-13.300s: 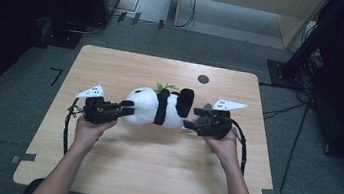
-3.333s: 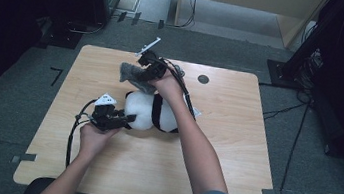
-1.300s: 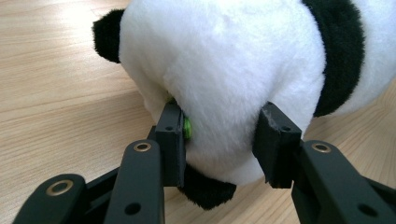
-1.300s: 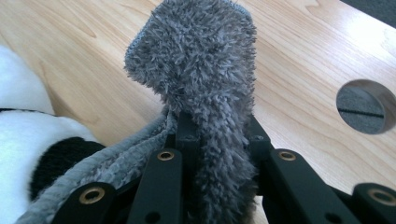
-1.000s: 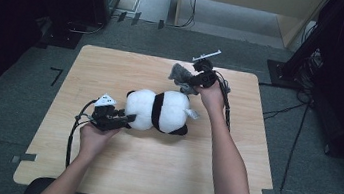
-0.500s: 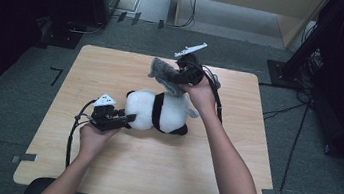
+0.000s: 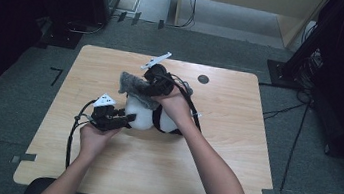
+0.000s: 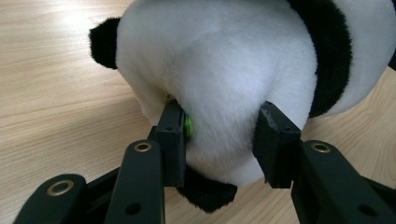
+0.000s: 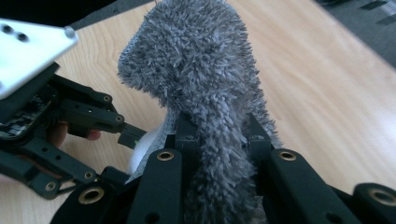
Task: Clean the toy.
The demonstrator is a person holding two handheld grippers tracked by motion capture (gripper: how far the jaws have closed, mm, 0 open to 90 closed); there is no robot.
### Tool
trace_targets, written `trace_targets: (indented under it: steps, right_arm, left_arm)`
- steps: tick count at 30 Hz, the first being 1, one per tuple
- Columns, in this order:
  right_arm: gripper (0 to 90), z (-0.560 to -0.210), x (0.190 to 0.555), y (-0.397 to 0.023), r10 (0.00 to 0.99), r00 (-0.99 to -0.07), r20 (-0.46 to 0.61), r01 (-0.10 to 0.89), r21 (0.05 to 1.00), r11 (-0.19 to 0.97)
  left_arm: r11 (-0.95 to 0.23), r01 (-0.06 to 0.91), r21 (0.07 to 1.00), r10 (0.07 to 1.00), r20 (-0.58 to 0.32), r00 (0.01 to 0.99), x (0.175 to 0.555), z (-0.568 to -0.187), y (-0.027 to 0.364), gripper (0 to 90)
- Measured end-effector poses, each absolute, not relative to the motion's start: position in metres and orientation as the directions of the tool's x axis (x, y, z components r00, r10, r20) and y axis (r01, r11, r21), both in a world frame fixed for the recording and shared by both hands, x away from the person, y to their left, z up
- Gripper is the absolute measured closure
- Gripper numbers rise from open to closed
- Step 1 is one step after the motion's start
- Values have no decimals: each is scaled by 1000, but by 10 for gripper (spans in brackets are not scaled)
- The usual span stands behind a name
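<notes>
Black-and-white plush panda toy (image 8: 219,70): short, dense synthetic pile, soft and matt; white areas look smooth and even, black areas slightly deeper in nap.

Grey shaggy microfibre cloth (image 9: 205,93): long, coarse tufted fibres, rough and matt, with a knitted backing edge visible.

Light wooden table top (image 7: 235,135): pale wood-grain finish, smooth, with a faint satin sheen.

Left gripper (image 8: 224,140) and right gripper (image 9: 217,135): jaws of black matt plastic with fine layered texture; brass-coloured metal bushings at the pivots, slightly glossy. The plate (image 9: 28,46) on the left gripper is pale, flat and matt.

Grey floor (image 7: 20,87): matt, carpet-like.
</notes>
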State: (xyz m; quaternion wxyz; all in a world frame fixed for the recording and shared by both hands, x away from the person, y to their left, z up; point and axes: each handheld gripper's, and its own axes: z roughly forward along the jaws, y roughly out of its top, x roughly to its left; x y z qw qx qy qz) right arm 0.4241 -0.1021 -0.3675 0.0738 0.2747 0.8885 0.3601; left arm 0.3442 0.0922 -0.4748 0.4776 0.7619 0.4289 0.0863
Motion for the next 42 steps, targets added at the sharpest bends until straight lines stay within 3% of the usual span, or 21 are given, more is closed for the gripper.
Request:
trace_targets:
  steps: [10,16,42]
  right_arm:
    - [730,-398,428,-94,547,-832,95,460,668,584]
    - [723,-394,425,-100,555,-831,18,429,656,621]
    - [730,-383,428,-214,727,-687,-18,529,673,517]
  left_arm:
    - [-168,589,791,740,-293,605,347,-478,93,583]
    - [-173,591,788,739,-293,607,347,-478,94,582]
    - [-169,589,790,733,-299,611,347,-478,94,580]
